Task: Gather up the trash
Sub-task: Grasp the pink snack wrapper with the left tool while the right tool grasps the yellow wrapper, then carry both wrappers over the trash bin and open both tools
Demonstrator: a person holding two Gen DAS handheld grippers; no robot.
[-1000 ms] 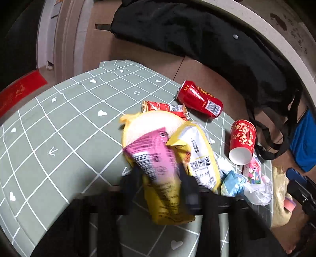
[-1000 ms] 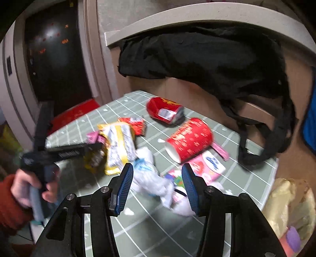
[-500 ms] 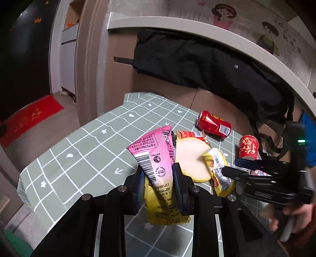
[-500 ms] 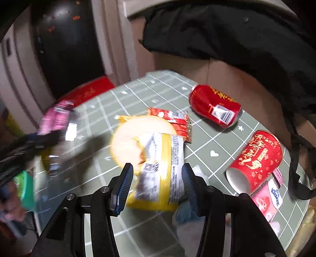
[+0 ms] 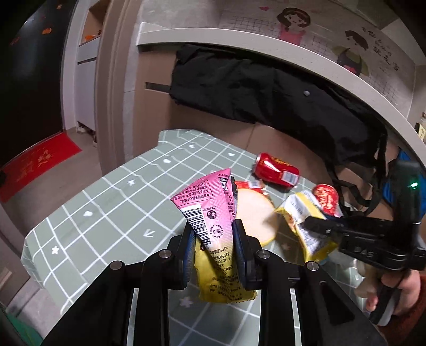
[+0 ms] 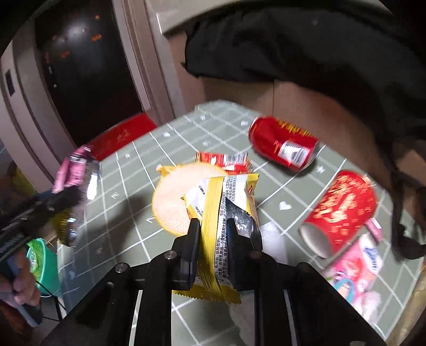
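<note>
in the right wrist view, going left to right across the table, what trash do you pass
pink wrapper held up in the left tongs → round yellow packet → yellow-and-white wrapper in the right tongs → red can on its side → red paper cup on its side

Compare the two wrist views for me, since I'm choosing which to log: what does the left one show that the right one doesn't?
Only the left wrist view shows the cartoon wall drawings and the right gripper from outside.

Only the right wrist view shows the green bin beside the table and the pink tissue pack.

Both show the pink wrapper pinched in the left gripper, the yellow wrapper, the red can, the red paper cup and the black coat.
</note>
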